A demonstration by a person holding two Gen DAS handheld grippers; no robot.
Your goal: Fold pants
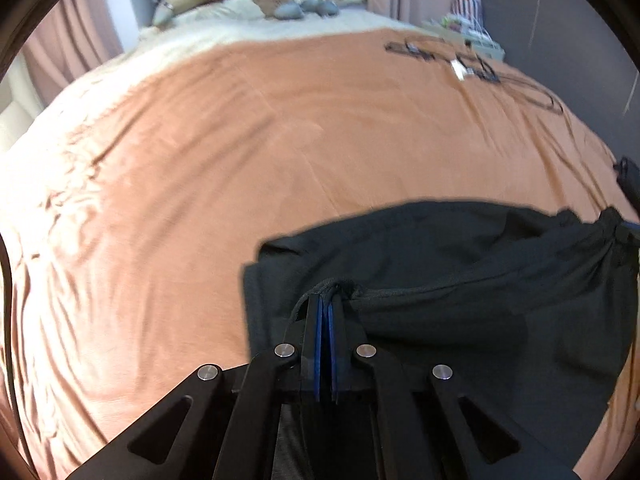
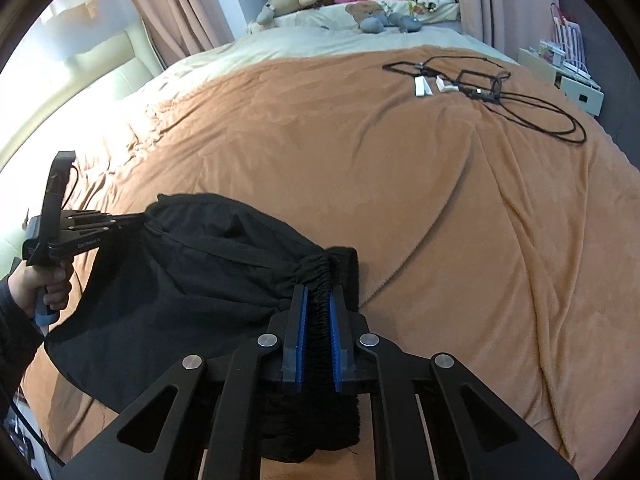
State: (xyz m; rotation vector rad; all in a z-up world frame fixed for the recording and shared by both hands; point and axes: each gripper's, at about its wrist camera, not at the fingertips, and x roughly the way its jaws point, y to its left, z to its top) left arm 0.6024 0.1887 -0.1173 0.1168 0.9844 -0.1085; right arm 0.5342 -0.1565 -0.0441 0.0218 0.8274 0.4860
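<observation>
Pants [image 2: 192, 276] lower edge behind hand-held gripper [image 2: 318, 300]

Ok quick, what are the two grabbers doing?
Left gripper: closed on the black pants.
Right gripper: closed on the pants' waistband.

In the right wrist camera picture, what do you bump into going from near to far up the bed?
right gripper → black pants → orange blanket → black cables → cream sheet → stuffed toys

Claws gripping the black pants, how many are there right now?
2. The left claw is clamped on one end of the pants; the right claw is clamped on the gathered elastic waistband at the other end. None appears hidden.
</observation>
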